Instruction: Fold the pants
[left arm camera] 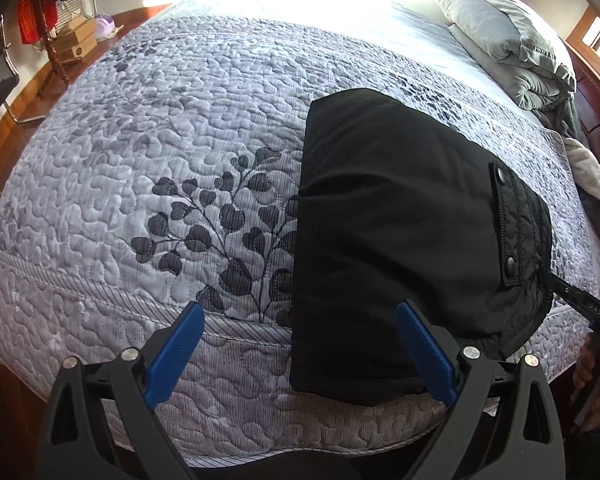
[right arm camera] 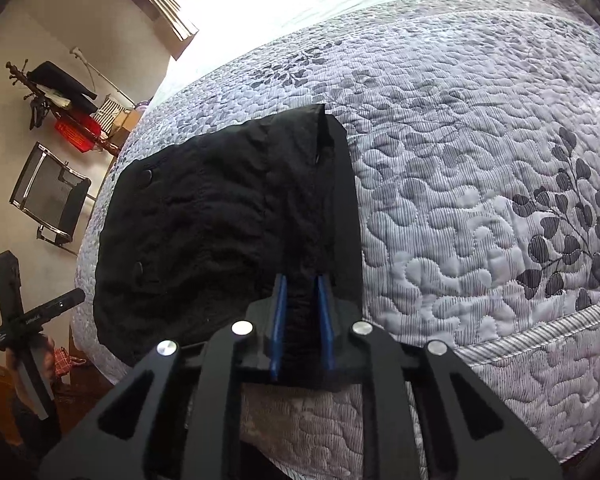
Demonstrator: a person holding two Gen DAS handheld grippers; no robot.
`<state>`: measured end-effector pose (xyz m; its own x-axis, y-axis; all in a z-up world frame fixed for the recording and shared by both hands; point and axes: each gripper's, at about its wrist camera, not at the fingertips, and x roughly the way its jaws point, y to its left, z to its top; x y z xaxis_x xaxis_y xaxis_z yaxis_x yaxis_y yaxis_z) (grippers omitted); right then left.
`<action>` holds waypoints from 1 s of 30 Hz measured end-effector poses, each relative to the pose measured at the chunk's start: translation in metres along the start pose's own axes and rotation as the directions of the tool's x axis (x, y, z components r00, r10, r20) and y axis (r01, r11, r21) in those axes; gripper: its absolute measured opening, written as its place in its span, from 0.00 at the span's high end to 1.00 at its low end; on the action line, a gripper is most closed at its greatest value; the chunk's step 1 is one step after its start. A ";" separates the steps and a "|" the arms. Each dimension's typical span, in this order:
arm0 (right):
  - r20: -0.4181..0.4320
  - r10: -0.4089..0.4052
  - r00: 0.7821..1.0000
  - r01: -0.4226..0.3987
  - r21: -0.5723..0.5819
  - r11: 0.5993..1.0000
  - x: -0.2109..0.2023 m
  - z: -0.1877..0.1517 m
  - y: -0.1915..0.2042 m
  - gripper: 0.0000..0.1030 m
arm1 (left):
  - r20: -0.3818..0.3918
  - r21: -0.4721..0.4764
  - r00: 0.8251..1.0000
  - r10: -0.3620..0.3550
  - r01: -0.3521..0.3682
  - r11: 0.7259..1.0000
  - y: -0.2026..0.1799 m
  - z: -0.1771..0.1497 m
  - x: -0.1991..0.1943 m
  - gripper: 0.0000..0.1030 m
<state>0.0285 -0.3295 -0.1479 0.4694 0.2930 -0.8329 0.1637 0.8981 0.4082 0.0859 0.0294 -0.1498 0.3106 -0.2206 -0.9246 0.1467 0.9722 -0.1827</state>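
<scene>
Pants (left arm camera: 400, 216) lay folded compact at the quilted bed's (left arm camera: 140, 140) near edge; my right gripper (right arm camera: 302, 320) pinched their edge, left gripper (left arm camera: 300, 344) spread empty, so release likely remained.

Parts we can't see well

The right gripper (right arm camera: 302, 320) covers a strip of the black pants (left arm camera: 396, 216) where it pinches them. The far side of the bed (left arm camera: 284, 4) is washed out white by sunlight. The grey pillows (left arm camera: 508, 40) at the bed's far corner hide what lies behind them.
</scene>
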 end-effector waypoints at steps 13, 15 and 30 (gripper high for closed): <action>0.049 0.175 0.983 -0.172 -0.057 0.983 -0.035 -0.023 0.019 0.63 | -0.062 0.027 0.978 -0.199 0.201 0.979 -0.009 -0.008 0.004 0.07; 0.017 0.184 0.983 -0.181 -0.102 0.978 -0.026 -0.026 0.037 0.63 | -0.066 0.081 0.980 -0.187 0.192 0.978 -0.027 -0.008 0.007 0.07; -0.062 0.212 0.975 -0.212 0.015 0.977 0.014 -0.028 0.018 0.83 | -0.146 0.109 0.978 -0.148 0.165 0.980 -0.047 -0.001 0.046 0.04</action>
<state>0.0141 -0.3001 -0.1627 0.4386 0.4968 -0.7489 0.0733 0.8107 0.5808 0.0928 -0.0265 -0.1840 0.1445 -0.3480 -0.9263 0.2975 0.9081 -0.2947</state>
